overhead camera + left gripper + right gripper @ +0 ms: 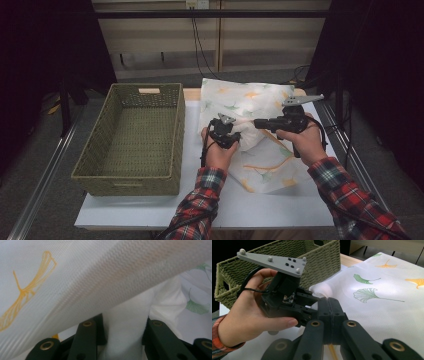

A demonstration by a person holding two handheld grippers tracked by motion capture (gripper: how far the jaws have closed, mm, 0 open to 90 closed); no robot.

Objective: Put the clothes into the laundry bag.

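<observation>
Meanwhile, both grippers pinch the leaf-printed cloth (260,135) on the table (150,212) beside the basket (131,137): left gripper (233,133) clamps a thick fold, right gripper (257,123) grips thin fabric, jaws together. That thin pinch could slip if tugged apart.

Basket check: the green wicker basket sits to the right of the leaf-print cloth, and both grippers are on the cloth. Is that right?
Not quite. In the high view the basket sits to the left of the cloth, not the right. The left gripper and right gripper are both on the cloth.
</observation>
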